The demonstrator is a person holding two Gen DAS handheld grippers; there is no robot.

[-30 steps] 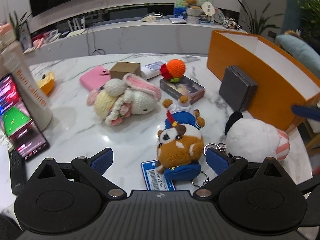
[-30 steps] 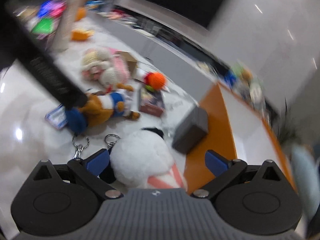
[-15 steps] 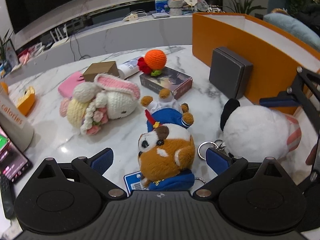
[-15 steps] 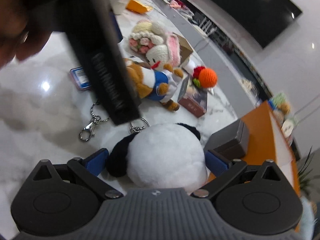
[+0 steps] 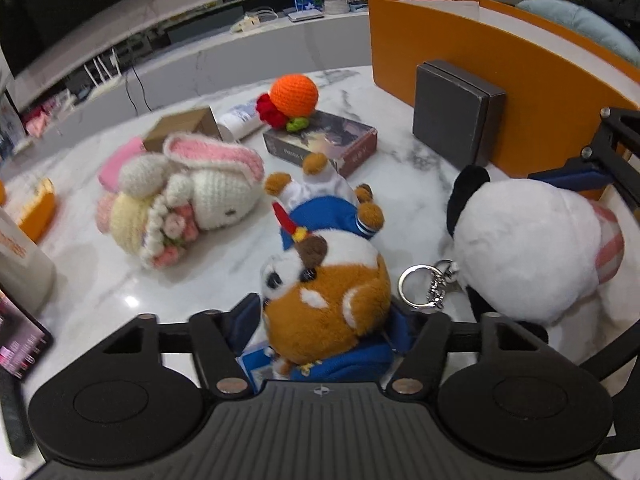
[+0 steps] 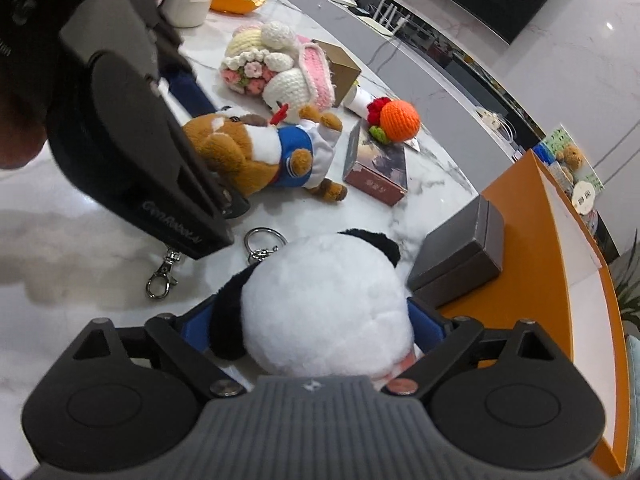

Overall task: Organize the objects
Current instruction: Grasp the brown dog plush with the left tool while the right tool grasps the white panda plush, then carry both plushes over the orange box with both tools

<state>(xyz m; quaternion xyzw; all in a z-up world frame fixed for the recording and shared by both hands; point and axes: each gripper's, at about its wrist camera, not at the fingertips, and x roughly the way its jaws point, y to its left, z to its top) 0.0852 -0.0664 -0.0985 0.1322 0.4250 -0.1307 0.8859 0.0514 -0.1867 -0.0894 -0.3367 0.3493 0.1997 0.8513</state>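
A brown plush dog [image 5: 324, 292] in a blue outfit lies on the marble table [image 5: 100, 292]. My left gripper [image 5: 324, 316] is closing on its head, and both blue pads touch its sides. To its right lies a white panda plush [image 5: 528, 248] with black ears and a key ring [image 5: 416, 284]. In the right wrist view my right gripper [image 6: 310, 320] is closing around the panda plush [image 6: 324, 300], its pads against the black ear and the white body. The left gripper's body [image 6: 132, 140] fills the upper left there, over the dog [image 6: 244, 152].
An open orange box [image 5: 440, 48] stands at the right with a grey box [image 5: 452, 112] leaning on it. A crochet rabbit [image 5: 192, 204], a book [image 5: 324, 140] with an orange crochet ball [image 5: 294, 94] and a small cardboard box [image 5: 180, 128] lie behind. A white bottle [image 5: 16, 260] and a phone [image 5: 16, 340] are at left.
Both grippers came down over their plushes. The left jaws narrowed onto the dog's head, and the right jaws narrowed slightly around the panda.
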